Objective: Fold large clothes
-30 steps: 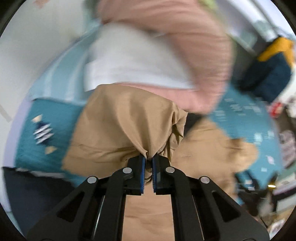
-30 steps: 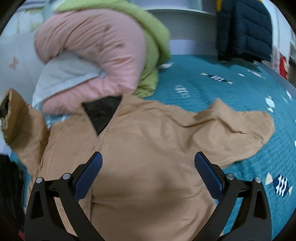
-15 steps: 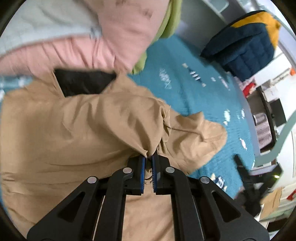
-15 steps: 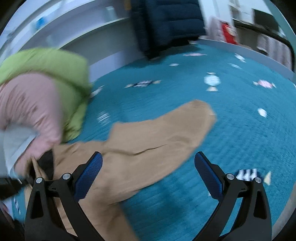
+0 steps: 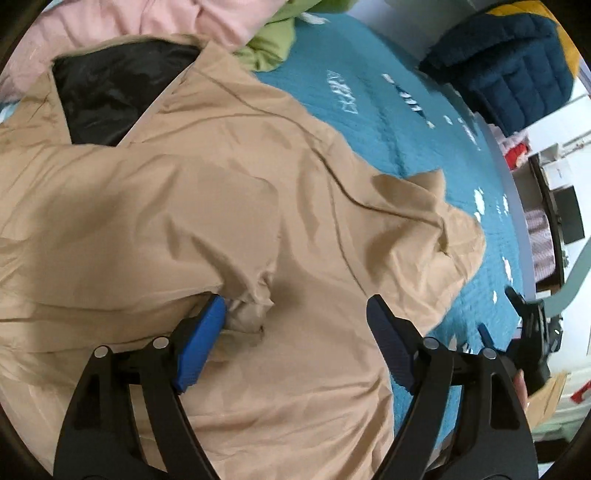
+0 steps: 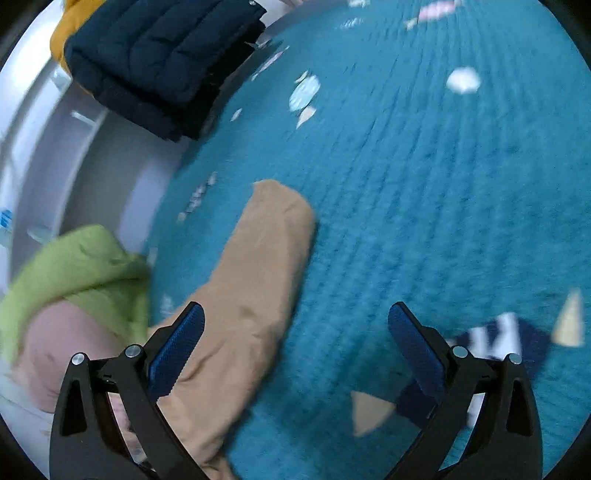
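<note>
A large tan jacket with black lining at the collar lies spread on the teal bedspread. One sleeve lies folded across its body, and the other sleeve stretches out to the right. My left gripper is open just above the jacket, with the folded sleeve's cuff lying beside its left finger. My right gripper is open and empty, above the bedspread beside the outstretched sleeve. It also shows at the right edge of the left wrist view.
A pink garment and a green garment are piled beyond the jacket's collar. A folded navy and yellow puffer jacket lies at the far edge of the bed. Furniture stands past the bed's right side.
My left gripper carried the sleeve cuff across the jacket's body, lowered it and opened, letting it go. My right gripper swung right toward the outstretched sleeve, staying open.
</note>
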Motion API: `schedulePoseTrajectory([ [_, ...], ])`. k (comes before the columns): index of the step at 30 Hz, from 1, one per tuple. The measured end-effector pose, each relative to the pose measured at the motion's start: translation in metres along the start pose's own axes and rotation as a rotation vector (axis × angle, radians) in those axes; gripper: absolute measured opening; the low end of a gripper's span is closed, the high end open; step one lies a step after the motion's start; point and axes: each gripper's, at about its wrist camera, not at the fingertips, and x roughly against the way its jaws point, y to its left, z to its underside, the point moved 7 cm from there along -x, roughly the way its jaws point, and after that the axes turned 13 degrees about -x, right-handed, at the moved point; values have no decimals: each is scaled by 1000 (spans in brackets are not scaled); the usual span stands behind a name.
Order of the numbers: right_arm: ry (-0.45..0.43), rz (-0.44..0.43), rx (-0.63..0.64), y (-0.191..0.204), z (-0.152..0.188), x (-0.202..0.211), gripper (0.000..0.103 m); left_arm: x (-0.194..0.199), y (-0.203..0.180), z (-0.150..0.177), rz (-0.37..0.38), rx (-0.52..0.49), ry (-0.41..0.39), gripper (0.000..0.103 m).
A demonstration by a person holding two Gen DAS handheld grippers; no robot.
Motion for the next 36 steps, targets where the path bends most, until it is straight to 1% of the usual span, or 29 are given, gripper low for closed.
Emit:
schedulePoseTrajectory([
  [1,18,-37,6,4,1,-6,96,4,-3,-1,1,-7,-19,80],
  [3,36,-81,18,13,1,-14,96,14,-5,-1,-17,-18,-57,80],
  [5,49,-98,30,19,4,-24,96,36,-3,3,-59,-32,-121,80],
  [6,58,-104,30,19,4,-29,96,43,-2,4,-79,-31,-143,82],
  [8,86,-108,21,19,7,-44,95,67,12,16,-164,-12,-209,85],
  [9,106,-120,13,19,9,-51,95,73,16,20,-184,-5,-223,85],
  [10,117,-125,19,19,12,-58,95,82,26,30,-221,6,-246,85],
  [11,103,-118,49,20,12,-61,92,90,36,40,-253,22,-261,85],
  [12,85,-108,87,22,11,-63,79,97,48,52,-291,49,-267,85],
  [13,86,-99,113,26,12,-67,69,102,57,62,-314,71,-270,85],
  [14,105,-110,115,26,15,-70,45,106,67,71,-333,92,-274,86],
  [15,125,-108,111,23,16,-76,30,111,81,82,-368,125,-270,85],
  [16,131,-99,115,22,18,-80,25,113,90,86,-394,145,-261,85],
  [17,123,-112,129,24,20,-81,11,116,100,92,-411,165,-254,85],
  [18,115,-121,133,28,21,-81,9,121,110,95,-418,186,-257,86],
  [19,100,-128,136,32,21,-78,8,127,120,98,-445,221,-269,86],
  [20,71,-146,165,44,23,-73,7,131,128,101,-470,238,-285,86],
  [21,39,-155,219,60,28,-65,7,134,133,104,-494,245,-296,86],
  [23,-5,-190,330,95,43,-49,7,136,149,112,-562,258,-282,86],
  [25,-35,-237,451,136,70,-30,7,135,163,120,-585,286,-272,86],
  [28,-27,-328,596,189,123,-3,7,140,178,132,-578,332,-276,86],
  [30,3,-401,708,226,177,17,7,151,183,136,-590,341,-299,86],
  [32,59,-462,819,255,242,30,7,159,186,136,-599,354,-323,86],
  [33,89,-484,853,263,269,35,7,168,190,140,-612,371,-343,85],
  [34,137,-499,909,271,308,36,7,174,192,141,-630,384,-355,85],
  [36,210,-490,990,272,364,29,7,188,199,148,-670,404,-367,86],
])
